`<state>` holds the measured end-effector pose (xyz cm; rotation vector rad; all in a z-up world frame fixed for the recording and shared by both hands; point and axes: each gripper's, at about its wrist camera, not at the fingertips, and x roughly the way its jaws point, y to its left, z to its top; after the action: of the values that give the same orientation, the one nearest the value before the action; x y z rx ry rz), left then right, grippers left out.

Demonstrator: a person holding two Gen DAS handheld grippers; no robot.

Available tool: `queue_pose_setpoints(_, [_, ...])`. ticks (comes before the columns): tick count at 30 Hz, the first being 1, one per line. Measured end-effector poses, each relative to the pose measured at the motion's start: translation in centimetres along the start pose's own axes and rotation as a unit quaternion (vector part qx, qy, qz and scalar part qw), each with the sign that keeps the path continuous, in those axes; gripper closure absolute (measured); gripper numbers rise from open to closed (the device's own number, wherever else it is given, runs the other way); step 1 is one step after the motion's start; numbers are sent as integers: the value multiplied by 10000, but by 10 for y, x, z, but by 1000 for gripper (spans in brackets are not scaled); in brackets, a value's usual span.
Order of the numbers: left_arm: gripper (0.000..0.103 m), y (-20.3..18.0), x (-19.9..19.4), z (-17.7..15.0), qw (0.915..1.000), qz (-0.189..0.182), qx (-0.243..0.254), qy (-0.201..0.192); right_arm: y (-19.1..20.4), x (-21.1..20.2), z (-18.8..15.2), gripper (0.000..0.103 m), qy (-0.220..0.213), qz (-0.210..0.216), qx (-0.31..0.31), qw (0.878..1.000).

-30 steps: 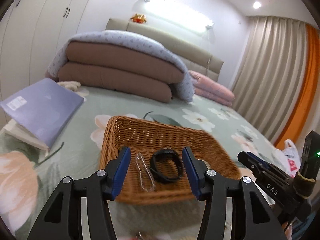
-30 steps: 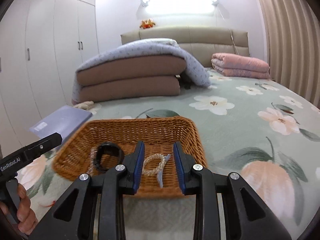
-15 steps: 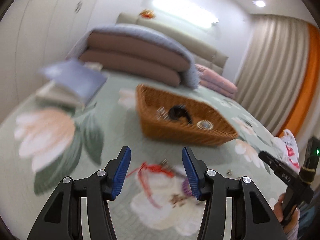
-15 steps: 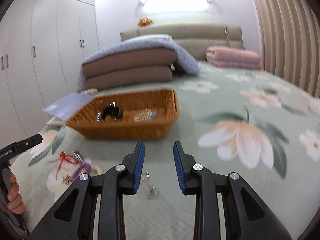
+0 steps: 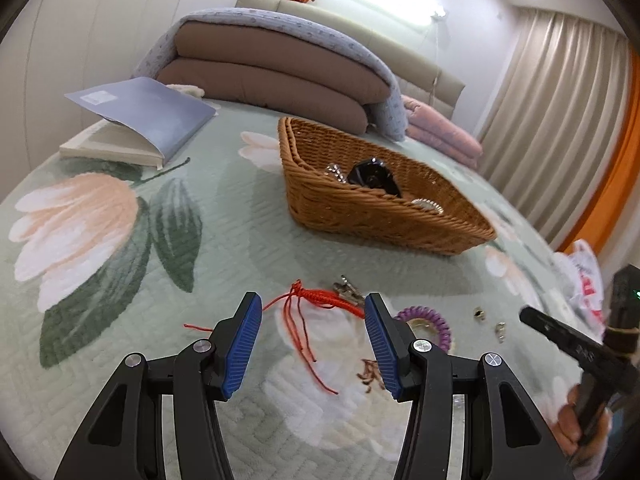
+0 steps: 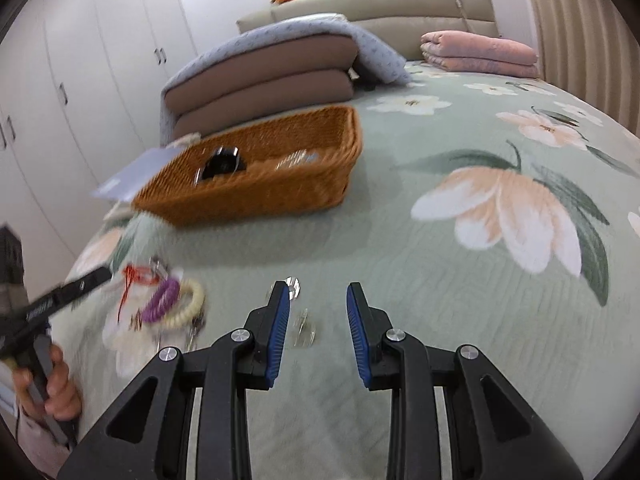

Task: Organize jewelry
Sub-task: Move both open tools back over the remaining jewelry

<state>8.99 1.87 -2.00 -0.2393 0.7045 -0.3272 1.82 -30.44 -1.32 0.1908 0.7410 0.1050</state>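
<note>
red cord bracelet (image 5: 320, 298) | between fingers of spread left hand-held gripper (image 5: 313, 340)

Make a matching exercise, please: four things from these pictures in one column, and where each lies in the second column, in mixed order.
Things:
1. red cord bracelet
2. black bracelet
3. purple spiral hair tie
4. blue folder

Places:
A. inside the wicker basket
B. on a book
C. between the left gripper's open fingers
D. beside its right finger

Pairs: 1-C, 2-A, 3-D, 4-B

A rough woven wicker basket (image 5: 384, 216) sits on quilted matt cloth bedspread (image 5: 240, 248), beside a braided red cord (image 5: 320, 298).
</note>
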Motion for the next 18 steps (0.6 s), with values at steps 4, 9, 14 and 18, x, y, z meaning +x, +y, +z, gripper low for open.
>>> queue_pose_setpoints(4, [48,5,8,0,9994,-10,-187,296,12,7,-5,71,83,-233,-275,9993])
queue_pose_setpoints(9, [48,24,13,2,9948,-415,-791,489,17,17,-8,71,248,-368,-384,9983])
queue_pose_setpoints(14, [48,28,26,7,9863,-755,-1312,663,15,21,-6,71,307,-373,-379,9981])
queue_pose_setpoints(18, [48,19,35,9,9874,-545,-1343,635,17,25,-4,71,334,-470,-423,9974])
